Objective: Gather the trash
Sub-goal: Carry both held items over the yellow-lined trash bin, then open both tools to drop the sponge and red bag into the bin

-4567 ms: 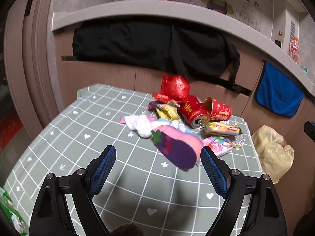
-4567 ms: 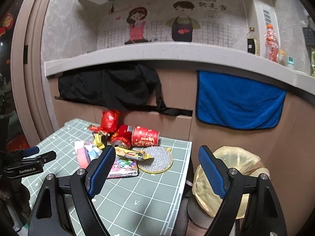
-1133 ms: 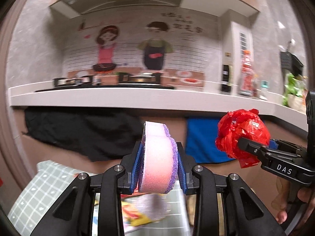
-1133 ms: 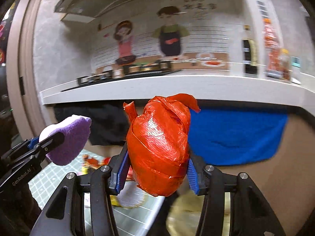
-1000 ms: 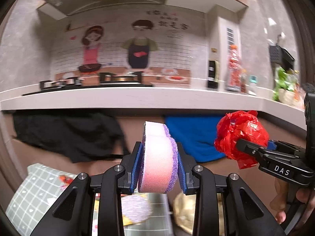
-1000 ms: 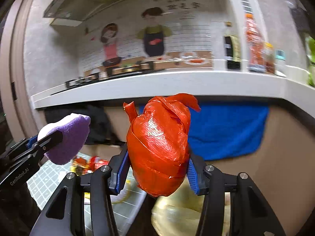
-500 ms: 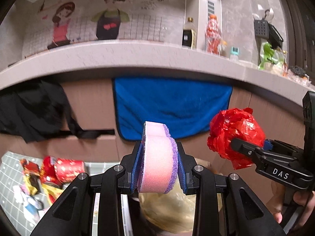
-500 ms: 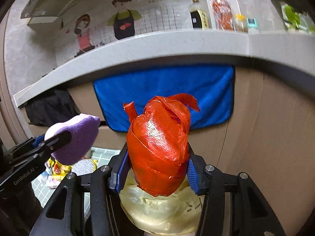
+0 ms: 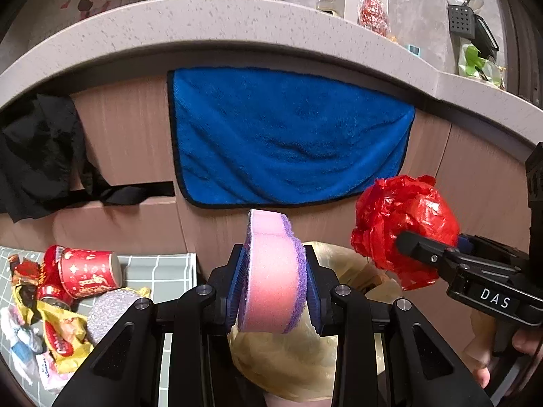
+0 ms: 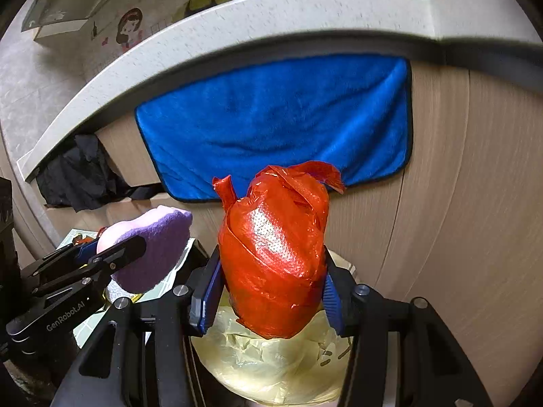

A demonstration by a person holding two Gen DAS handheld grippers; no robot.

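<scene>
Sponge [image 9: 271,278] and red bag [image 10: 275,257] clamped above yellow bin liner [image 10: 271,363].

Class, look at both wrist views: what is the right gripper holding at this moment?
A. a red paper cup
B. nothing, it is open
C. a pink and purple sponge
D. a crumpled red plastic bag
D: the right gripper is shut on the crumpled red plastic bag above the yellow trash bag, while the left gripper holds the sponge.

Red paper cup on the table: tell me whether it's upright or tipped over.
Tipped over. The red paper cup lies on its side among wrappers, its open mouth facing right.
</scene>
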